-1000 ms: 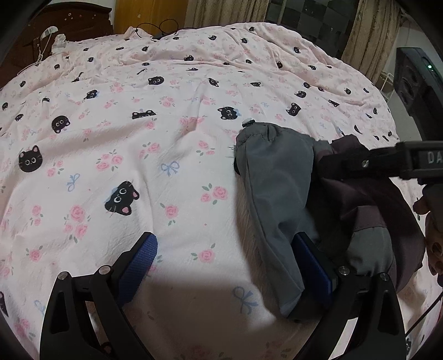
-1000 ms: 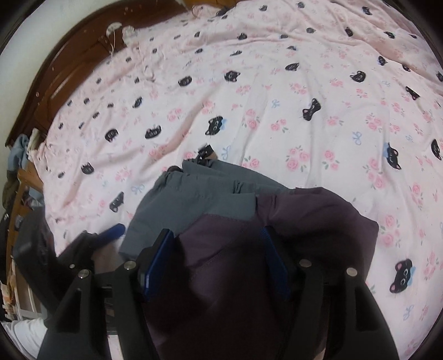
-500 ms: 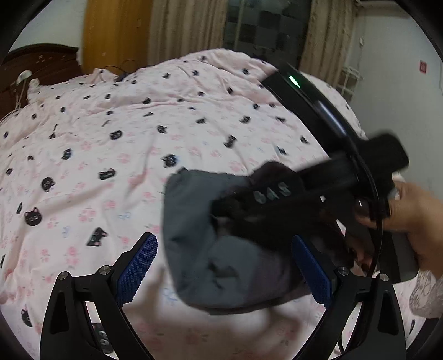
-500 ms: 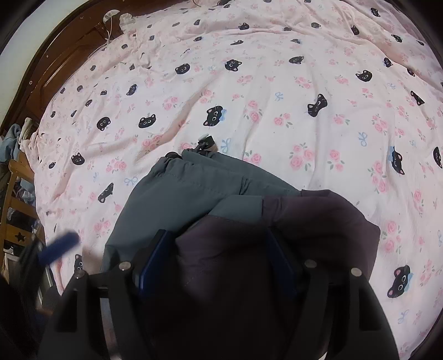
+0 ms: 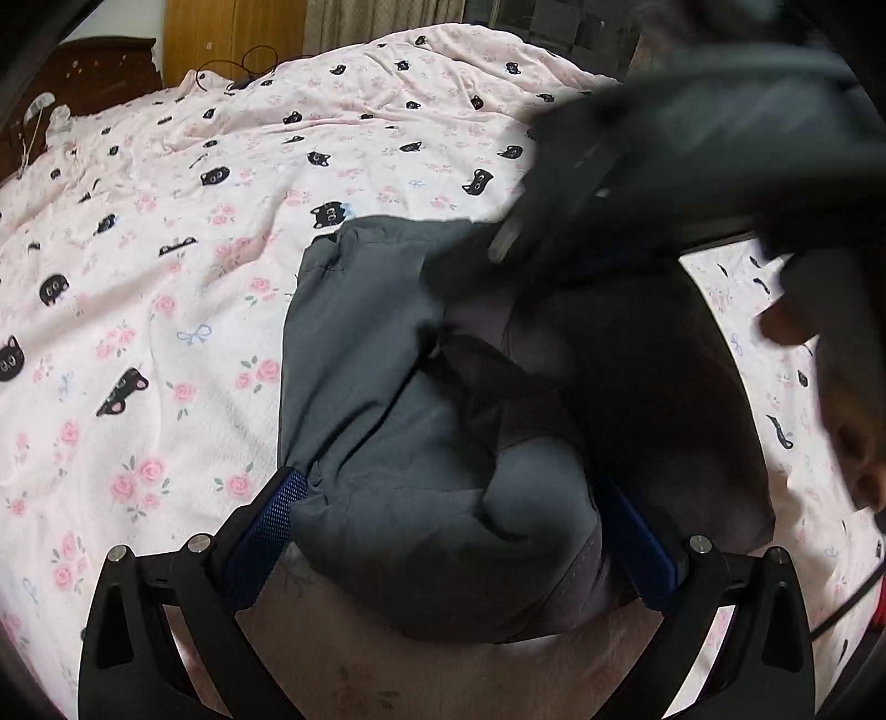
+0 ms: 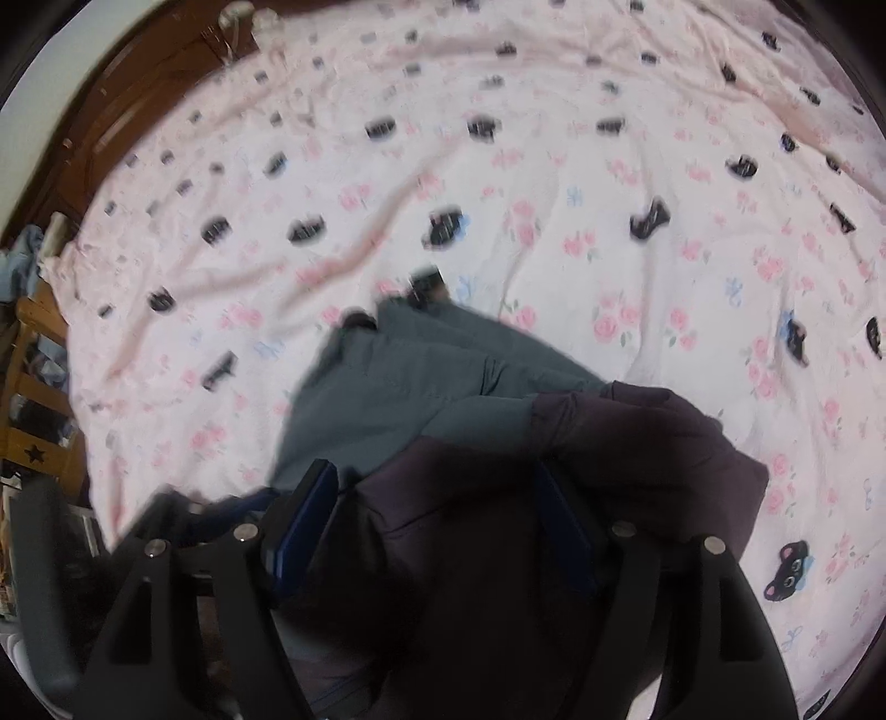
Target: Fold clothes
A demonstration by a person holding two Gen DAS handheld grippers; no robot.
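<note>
The grey-and-purple garment (image 5: 421, 443) lies bunched on the bed (image 5: 166, 332). Left tool (image 5: 459, 531) straddles it, jaws opening. Right tool (image 6: 437, 526) clenches its purple part, blocking the left view at 1 o'clock.

A bed (image 5: 166, 343) fills most of both views, covered by a rumpled pale pink sheet (image 6: 637, 166) printed with black cat faces, pink roses and small blue bows. A dark wooden headboard (image 5: 94, 77) stands at its far end, with an orange-brown wooden panel (image 5: 232, 39) and beige curtains (image 5: 382, 16) behind it. Beside the bed, at the left edge of the right wrist view, stands a light wooden rack (image 6: 39, 387) with a star cut-out.
</note>
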